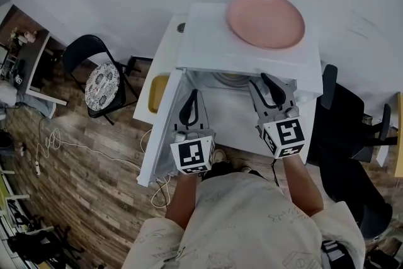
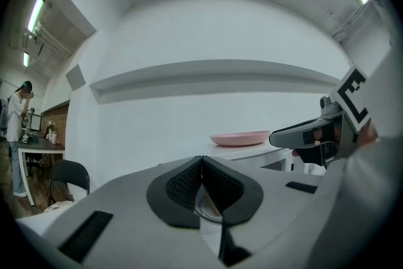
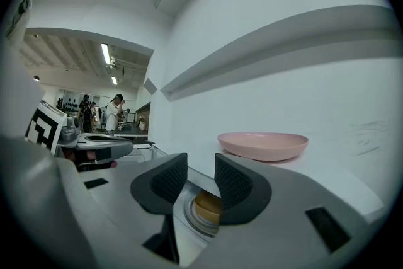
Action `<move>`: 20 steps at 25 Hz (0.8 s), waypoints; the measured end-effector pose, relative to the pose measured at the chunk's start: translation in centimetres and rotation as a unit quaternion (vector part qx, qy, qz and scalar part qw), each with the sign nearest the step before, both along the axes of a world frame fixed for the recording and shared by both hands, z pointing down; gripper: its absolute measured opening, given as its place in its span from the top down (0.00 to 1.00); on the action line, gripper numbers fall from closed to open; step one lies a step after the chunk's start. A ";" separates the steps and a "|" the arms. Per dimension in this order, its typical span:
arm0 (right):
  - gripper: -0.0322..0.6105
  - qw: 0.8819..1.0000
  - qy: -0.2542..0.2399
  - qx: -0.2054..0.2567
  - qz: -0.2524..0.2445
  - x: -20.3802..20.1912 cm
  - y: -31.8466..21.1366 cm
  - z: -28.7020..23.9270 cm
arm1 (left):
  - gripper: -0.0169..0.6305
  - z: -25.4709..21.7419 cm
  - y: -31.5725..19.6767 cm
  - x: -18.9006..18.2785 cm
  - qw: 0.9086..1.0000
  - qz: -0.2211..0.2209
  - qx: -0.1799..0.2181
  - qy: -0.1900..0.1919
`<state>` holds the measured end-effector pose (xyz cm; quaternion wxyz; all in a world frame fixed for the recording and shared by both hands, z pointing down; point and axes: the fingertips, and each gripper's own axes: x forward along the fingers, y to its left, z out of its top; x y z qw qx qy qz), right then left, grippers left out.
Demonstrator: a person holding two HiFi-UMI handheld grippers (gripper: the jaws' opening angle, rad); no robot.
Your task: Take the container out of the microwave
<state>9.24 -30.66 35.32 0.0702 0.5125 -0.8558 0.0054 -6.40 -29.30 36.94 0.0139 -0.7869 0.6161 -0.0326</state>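
A white microwave [image 1: 208, 41] stands with its door [image 1: 162, 135] swung open toward me on the left. Inside, a tan round container [image 1: 232, 79] sits on the glass turntable. In the right gripper view the container [image 3: 206, 206] shows low in the gap between the jaws, still some way ahead of them. My right gripper [image 1: 264, 86] is open at the mouth of the cavity and holds nothing. My left gripper [image 1: 191, 104] hovers over the open door with its tips touching, shut on nothing. Each gripper shows in the other's view: the right gripper [image 2: 308, 135] and the left gripper [image 3: 94, 151].
A pink plate [image 1: 266, 19] lies on top of the microwave. A black folding chair [image 1: 101, 79] stands to the left on the wood floor, a dark office chair [image 1: 349, 116] to the right. A yellow item [image 1: 157, 91] lies on the table left of the microwave. People stand far back.
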 end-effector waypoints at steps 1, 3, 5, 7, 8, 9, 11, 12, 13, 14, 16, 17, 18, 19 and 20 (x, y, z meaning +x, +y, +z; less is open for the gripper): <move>0.72 1.000 0.001 -0.001 -0.002 -0.1 0.0 0.1 | 0.96 0.1 0.0 0.0 1.000 0.000 -0.001 0.000; 0.72 1.000 0.003 -0.003 -0.005 -0.4 -0.1 0.2 | 0.96 0.3 0.1 0.2 1.000 0.000 -0.003 0.000; 0.72 1.000 0.006 -0.006 -0.009 -0.6 -0.1 0.5 | 0.96 0.5 0.1 0.2 1.000 0.000 -0.004 0.000; 0.72 1.000 0.008 -0.010 -0.014 -0.9 0.0 0.9 | 0.96 0.7 0.2 0.2 1.000 -0.002 -0.006 0.000; 0.72 1.000 0.010 -0.011 -0.016 -1.0 0.0 1.0 | 0.96 0.8 0.2 0.1 1.000 -0.003 -0.007 0.000; 0.72 1.000 0.012 -0.012 -0.018 -1.1 0.0 1.1 | 0.96 0.9 0.2 0.1 1.000 -0.004 -0.008 0.001; 0.72 0.999 0.018 -0.014 -0.023 -1.4 0.0 1.4 | 0.96 1.1 0.3 0.1 1.000 -0.005 -0.011 0.001; 0.72 0.999 0.021 -0.016 -0.025 -1.5 0.1 1.5 | 0.96 1.3 0.3 0.1 1.000 -0.006 -0.012 0.001; 0.72 0.999 0.024 -0.017 -0.028 -1.6 0.1 1.7 | 0.96 1.4 0.4 0.1 1.000 -0.007 -0.014 0.001; 0.72 0.999 0.027 -0.017 -0.031 -1.7 0.1 1.8 | 0.96 1.6 0.5 0.1 1.000 -0.007 -0.015 0.001; 0.72 0.999 0.031 -0.019 -0.036 -2.0 0.1 2.0 | 0.96 1.8 0.5 0.1 1.000 -0.009 -0.017 0.002; 0.72 0.999 0.033 -0.020 -0.038 -2.1 0.1 2.1 | 0.96 1.9 0.6 0.0 1.000 -0.010 -0.018 0.003; 0.72 0.998 0.036 -0.022 -0.040 -2.2 0.1 2.3 | 0.96 2.0 0.6 0.0 1.000 -0.011 -0.019 0.003; 0.72 0.998 0.039 -0.024 -0.043 -2.4 0.1 2.5 | 0.96 2.0 0.7 0.0 1.000 -0.012 -0.019 0.003; 0.72 0.998 0.043 -0.027 -0.045 -2.5 0.1 2.7 | 0.96 2.1 0.7 -0.1 1.000 -0.014 -0.020 0.003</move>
